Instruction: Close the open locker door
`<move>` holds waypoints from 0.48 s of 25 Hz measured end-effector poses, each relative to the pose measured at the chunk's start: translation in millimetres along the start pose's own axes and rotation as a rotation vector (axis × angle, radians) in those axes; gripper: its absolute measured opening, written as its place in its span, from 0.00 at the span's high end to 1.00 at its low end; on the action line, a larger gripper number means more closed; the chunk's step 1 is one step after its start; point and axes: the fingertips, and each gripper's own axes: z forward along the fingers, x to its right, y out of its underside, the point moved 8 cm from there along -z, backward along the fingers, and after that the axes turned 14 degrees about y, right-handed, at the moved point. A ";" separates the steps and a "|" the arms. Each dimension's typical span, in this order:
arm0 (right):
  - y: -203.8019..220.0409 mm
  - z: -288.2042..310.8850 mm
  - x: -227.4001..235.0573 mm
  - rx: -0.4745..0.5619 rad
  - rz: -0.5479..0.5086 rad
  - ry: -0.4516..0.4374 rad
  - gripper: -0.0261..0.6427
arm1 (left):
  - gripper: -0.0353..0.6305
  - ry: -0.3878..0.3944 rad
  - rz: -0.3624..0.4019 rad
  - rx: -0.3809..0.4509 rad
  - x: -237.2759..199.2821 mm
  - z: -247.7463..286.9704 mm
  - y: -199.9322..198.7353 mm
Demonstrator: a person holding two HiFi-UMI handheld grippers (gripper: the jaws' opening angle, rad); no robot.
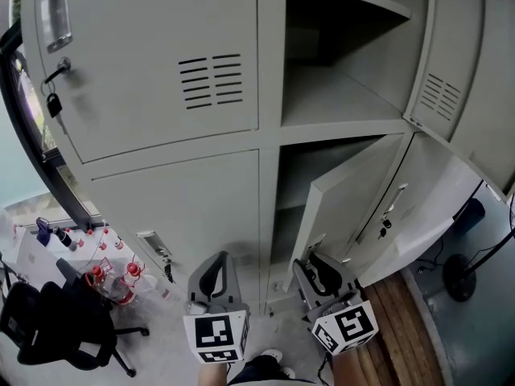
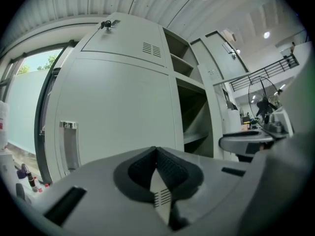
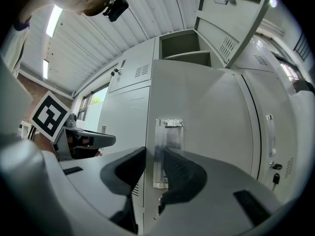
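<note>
Grey steel lockers [image 1: 269, 95] stand in one bank ahead, seen steeply from above. Low in front of them the right claw [image 1: 312, 264] points level at the free edge of the lower right door; its jaws stand part way apart and grip nothing. In the right gripper view a bright metal handle [image 3: 168, 149] on that door shows through the gap between them, just ahead; whether the tips touch the panel cannot be told.

The open locker door [image 1: 354, 191] hangs ajar on its right-hand hinges; its free edge is swung out toward the person, with a dark slot between it and the frame.

Just to the left, the left claw [image 1: 216, 262] points at the closed lower left door [image 1: 185, 207]; its pads are pressed together at the tip with nothing between them. That door's own recessed pull [image 1: 154, 246] lies near the claw, further left. Each claw carries a marker cube [image 1: 216, 336] behind the jaws.

Above the ajar door the upper right compartment [image 1: 338, 95] stands open and shows a shelf; its vented upper door [image 1: 438, 71] is swung wide to the right. A padlock [image 1: 54, 103] hangs on the closed upper left door.

Well apart, at the lower left, sit a black office chair [image 1: 48, 324] and some red-capped bottles [image 1: 113, 284]; wooden floorboards [image 1: 402, 312] run along the right.
</note>
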 end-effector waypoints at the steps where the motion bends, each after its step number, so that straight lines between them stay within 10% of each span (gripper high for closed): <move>1: 0.2 3.0 -0.7 0.000 -0.001 -0.003 0.78 | 0.94 -0.004 0.000 0.000 -1.7 -0.7 0.1; 12: 2.5 33.7 -6.2 0.003 -0.012 -0.030 0.78 | 0.94 -0.033 -0.014 0.002 -13.7 -3.3 0.0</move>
